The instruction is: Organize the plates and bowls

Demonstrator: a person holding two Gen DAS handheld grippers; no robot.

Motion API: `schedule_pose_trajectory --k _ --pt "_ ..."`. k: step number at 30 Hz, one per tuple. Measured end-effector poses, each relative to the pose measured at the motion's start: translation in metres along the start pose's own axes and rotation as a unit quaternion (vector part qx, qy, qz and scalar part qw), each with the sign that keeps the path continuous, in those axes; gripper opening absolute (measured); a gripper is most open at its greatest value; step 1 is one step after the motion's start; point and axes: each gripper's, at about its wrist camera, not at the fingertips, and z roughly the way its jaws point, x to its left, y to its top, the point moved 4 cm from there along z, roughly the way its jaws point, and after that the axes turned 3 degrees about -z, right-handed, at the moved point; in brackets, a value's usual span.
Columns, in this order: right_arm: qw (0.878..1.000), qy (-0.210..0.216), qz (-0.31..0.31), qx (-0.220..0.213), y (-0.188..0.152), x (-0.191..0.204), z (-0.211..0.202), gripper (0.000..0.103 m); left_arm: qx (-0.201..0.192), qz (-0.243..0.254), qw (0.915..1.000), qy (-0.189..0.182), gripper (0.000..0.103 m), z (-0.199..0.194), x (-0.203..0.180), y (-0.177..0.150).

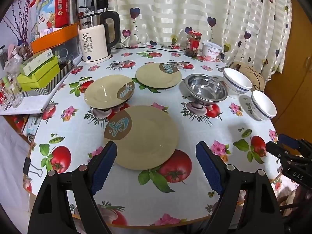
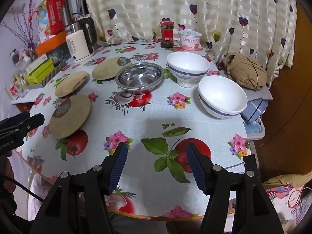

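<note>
Tan, the nearest plate [image 1: 143,137] lies flat on the table between my spread, empty left gripper [image 1: 156,167], so I should slip one pad under its rim and lift level.

Heart-print striped curtain [image 1: 175,9] behind round table [image 1: 195,132], floral oilcloth

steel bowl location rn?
Steel bowl sits mid-table in the right wrist view, between the far tan plate and the far white bowl.
</note>
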Motion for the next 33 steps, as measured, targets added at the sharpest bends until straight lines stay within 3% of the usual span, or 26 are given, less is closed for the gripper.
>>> schedule_pose_trajectory --k 33 --pt "1.000 -0.005 0.000 0.013 0.002 0.000 0.015 0.063 0.021 -0.021 0.9995 0.014 0.084 0.014 0.007 -0.007"
